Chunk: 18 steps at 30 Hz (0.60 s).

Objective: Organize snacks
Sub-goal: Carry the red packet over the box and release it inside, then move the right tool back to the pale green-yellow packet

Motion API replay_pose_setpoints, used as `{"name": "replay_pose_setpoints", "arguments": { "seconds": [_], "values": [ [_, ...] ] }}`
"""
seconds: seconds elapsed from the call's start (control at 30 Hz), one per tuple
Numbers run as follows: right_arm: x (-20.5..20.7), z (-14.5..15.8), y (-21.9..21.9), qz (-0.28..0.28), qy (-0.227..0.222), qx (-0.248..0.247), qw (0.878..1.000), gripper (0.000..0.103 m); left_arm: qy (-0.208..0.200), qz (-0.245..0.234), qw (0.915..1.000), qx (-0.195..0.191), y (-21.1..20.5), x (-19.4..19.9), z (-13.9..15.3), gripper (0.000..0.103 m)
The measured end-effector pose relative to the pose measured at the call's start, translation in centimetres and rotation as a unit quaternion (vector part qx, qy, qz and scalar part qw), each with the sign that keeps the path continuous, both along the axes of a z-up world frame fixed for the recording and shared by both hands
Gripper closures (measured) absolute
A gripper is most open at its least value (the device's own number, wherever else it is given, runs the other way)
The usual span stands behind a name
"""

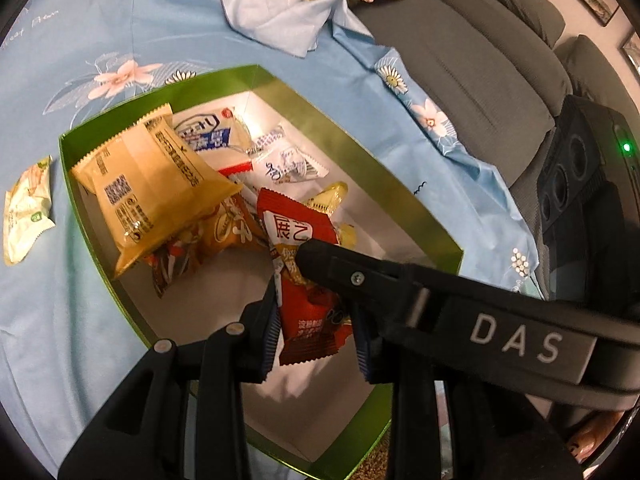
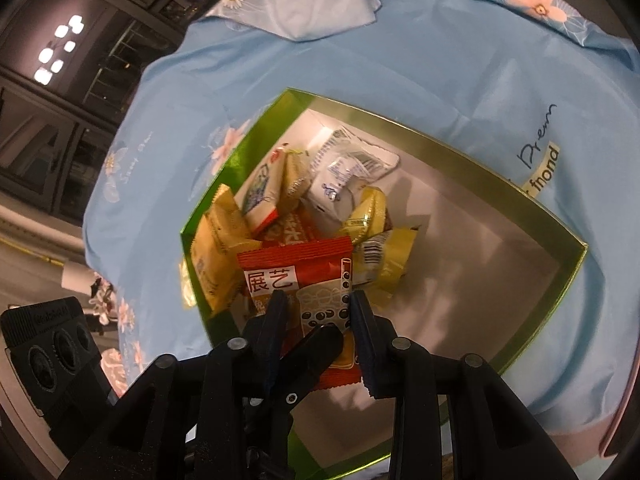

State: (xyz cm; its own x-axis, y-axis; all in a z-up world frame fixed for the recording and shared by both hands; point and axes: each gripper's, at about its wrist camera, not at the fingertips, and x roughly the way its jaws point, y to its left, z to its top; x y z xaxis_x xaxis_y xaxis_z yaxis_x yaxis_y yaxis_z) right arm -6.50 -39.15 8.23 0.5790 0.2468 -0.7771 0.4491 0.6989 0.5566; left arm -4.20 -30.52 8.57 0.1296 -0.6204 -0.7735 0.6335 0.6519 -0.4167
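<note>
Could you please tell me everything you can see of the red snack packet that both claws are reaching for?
The red crinkle-edged foil snack packet has a white label with red Chinese characters and a bubble-tea cup drawing; its lower part is darker. It hangs above the white floor of the green-walled cardboard box, over the other packets. The right claw straddles it, fingers at either edge. The left claw also brackets it, and a black finger crosses its face. Which claw truly bears it is unclear.

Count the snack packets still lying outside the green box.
1. A pale green-and-white packet lies on the blue floral cloth, left of the green box in the left wrist view. The tongs and box walls could hide others.
</note>
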Motion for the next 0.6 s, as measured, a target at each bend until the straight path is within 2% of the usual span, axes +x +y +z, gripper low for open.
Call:
{"name": "replay_pose_setpoints", "arguments": {
  "seconds": [0.13,0.2,0.27,0.43,0.53,0.6],
  "values": [
    [0.1,0.0,-0.1,0.000,0.004,-0.008,1.000,0.054,0.001,-0.009,1.0000,-0.003,0.4,-0.3,0.4,0.048],
    [-0.1,0.8,0.0,0.001,-0.008,-0.018,1.000,0.039,-0.017,-0.004,0.9997,-0.014,1.6,-0.4,1.6,0.039],
    [-0.1,2.0,0.4,0.003,-0.023,-0.030,0.999,0.038,-0.030,0.007,0.9991,-0.028,3.2,-0.1,3.0,0.030],
    [1.2,5.7,2.7,0.042,-0.075,-0.038,0.996,0.037,-0.066,0.068,0.9944,-0.046,8.9,2.1,6.4,0.025],
    [3.0,7.9,5.4,0.077,-0.100,-0.053,0.991,0.037,-0.086,0.130,0.9867,-0.048,13.0,4.1,7.5,0.015],
    [4.8,8.6,7.7,0.109,-0.106,-0.051,0.987,0.037,-0.083,0.176,0.9795,-0.051,15.9,5.9,7.3,0.015]
  ]
}}
